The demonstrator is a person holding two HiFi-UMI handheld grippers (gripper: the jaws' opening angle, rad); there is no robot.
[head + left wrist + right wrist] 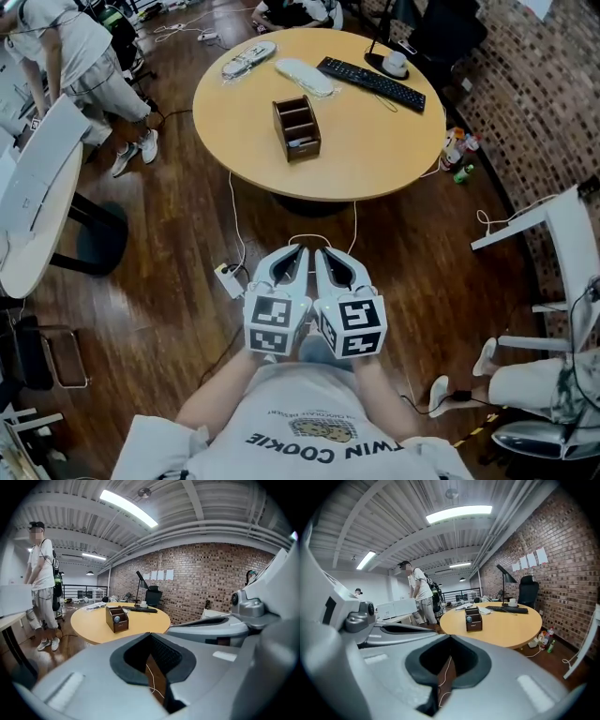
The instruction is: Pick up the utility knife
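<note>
A brown wooden organiser box [296, 127] stands on the round tan table [375, 141]; it also shows in the left gripper view [116, 618] and the right gripper view [473, 619]. A small grey-blue thing [299, 143] lies in its near compartment; I cannot tell whether it is the utility knife. My left gripper [298, 249] and right gripper [319, 251] are held side by side over the wooden floor, well short of the table, both pointing at it. Both are shut and hold nothing, as their own views show [150, 634] [450, 637].
On the table's far side lie a black keyboard [370, 83], a mug [395, 63] and two white items [304, 77]. A power strip [230, 278] with cables lies on the floor ahead. A person [84, 66] stands by a white desk [37, 197] at left. Bottles [459, 150] stand at right.
</note>
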